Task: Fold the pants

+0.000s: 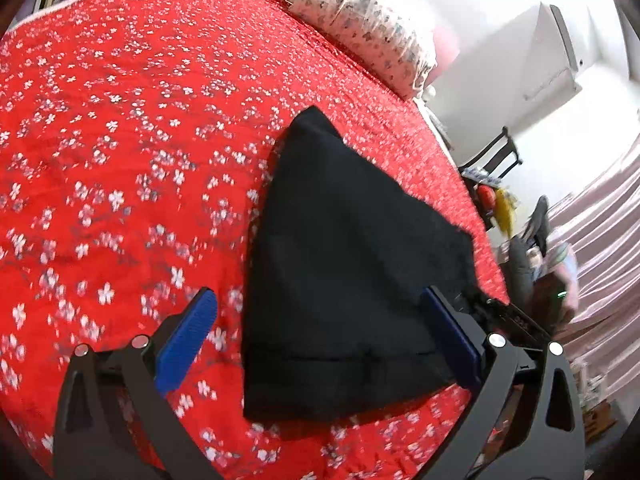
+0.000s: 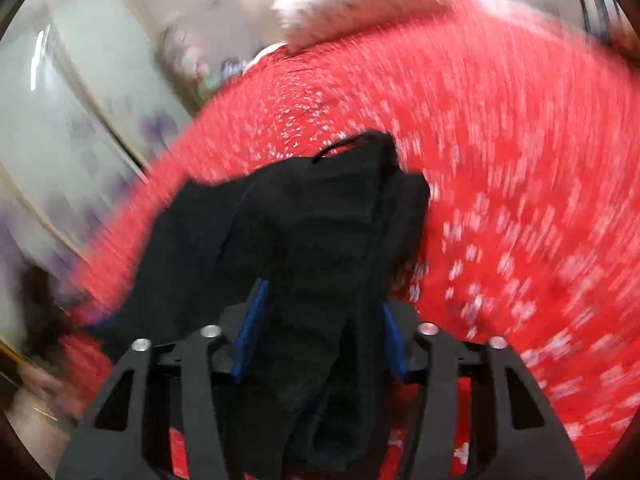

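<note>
The left gripper stood spread over the black fabric pants on the red flowered bedspread; the right gripper seemingly pinched bunched cloth, though blur obscured it.

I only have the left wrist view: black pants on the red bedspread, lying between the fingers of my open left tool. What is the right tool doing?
Observer: The right tool has a bunch of the black pants filling the gap between its pads; it looks gripped.
Operator: Does the cloth lie flat there?
Observer: No, it is heaped and creased, with a thin loop sticking out at the far end.
Operator: Anything beyond the bed on that side?
Observer: A pale door with purple flower prints stands past the red bedspread, though that view is blurred.
</note>
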`<state>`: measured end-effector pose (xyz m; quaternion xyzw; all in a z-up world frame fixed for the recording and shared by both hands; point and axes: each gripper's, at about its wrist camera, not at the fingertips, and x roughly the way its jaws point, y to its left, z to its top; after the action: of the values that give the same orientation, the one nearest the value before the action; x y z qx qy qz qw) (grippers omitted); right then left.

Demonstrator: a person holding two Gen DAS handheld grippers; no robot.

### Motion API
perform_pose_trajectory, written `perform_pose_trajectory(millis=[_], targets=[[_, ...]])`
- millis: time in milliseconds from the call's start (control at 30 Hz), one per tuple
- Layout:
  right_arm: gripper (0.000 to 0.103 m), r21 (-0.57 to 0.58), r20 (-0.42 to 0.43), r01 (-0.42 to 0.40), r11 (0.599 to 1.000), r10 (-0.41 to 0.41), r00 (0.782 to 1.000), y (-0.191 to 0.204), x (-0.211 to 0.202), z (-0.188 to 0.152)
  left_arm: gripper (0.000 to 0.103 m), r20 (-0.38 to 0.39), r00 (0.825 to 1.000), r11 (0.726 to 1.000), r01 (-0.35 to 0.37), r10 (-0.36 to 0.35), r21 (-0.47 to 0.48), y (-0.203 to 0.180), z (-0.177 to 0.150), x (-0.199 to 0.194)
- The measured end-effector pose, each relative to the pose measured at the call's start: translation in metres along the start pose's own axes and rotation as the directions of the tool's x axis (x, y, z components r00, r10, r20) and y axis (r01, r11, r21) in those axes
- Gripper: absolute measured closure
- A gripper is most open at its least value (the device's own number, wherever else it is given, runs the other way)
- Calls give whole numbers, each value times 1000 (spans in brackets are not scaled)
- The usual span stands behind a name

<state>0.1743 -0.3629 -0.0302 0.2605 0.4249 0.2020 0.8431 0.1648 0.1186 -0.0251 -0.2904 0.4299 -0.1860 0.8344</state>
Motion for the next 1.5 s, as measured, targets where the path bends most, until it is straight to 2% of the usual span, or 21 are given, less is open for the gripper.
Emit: perform_pose_trajectory(millis=[67, 100, 333, 367, 533, 600, 733, 800, 833, 900, 967, 1067, 1167, 1267, 1500], targets=[[71, 84, 14, -88, 993, 87, 996, -15, -4, -1, 2, -12, 999, 999, 40, -40, -25, 4, 11, 2], [72, 107, 18, -109, 988, 108, 994, -19, -4, -2, 2, -28, 998, 997, 60, -61, -42, 6, 19, 5], [72, 115, 34, -120, 986, 116, 993, -23, -5, -10, 4, -129, 978, 978, 144, -163, -151, 9, 59, 42], [72, 113, 34, -119, 986, 116, 993, -23, -5, -11, 4, -142, 977, 979, 141, -162, -144, 6, 61, 47], [71, 109, 36, -115, 987, 111, 993, -18, -2, -16, 9, -200, 979, 996, 27, -43, -83, -1, 62, 70], [67, 109, 30, -105, 988, 103, 994, -19, -2, -16, 14, -219, 975, 995, 24, -46, -101, -1, 60, 78], [55, 140, 0, -97, 985, 98, 995, -23, 8, -15, 15, -242, 970, 997, 2, -21, -81, -9, 58, 90], [54, 156, -3, -105, 982, 107, 994, -25, 12, -16, 18, -238, 970, 995, 22, -44, -95, -14, 58, 89], [53, 156, 0, -106, 982, 107, 994, -25, 13, -16, 23, -234, 971, 995, 22, -43, -93, -16, 58, 88], [59, 142, 12, -111, 984, 110, 994, -22, 12, -17, 38, -231, 973, 998, -11, -3, -60, -21, 57, 85], [66, 129, 24, -117, 985, 115, 993, -17, 9, -17, 58, -223, 974, 999, -36, 29, -25, -21, 57, 81], [69, 152, 39, -154, 976, 150, 988, -15, 4, -16, 73, -201, 978, 999, -48, 50, 13, -25, 53, 71], [72, 176, 56, -200, 964, 193, 980, -15, -2, -14, 81, -177, 982, 997, -48, 57, 59, -36, 51, 65], [73, 205, 75, -249, 946, 239, 968, -14, -6, -9, 84, -159, 987, 997, -26, 38, 79, -47, 53, 58], [75, 158, 125, -257, 953, 238, 963, -2, -16, 29, 85, -101, 994, 995, 37, -27, 94, -73, 68, 56]])
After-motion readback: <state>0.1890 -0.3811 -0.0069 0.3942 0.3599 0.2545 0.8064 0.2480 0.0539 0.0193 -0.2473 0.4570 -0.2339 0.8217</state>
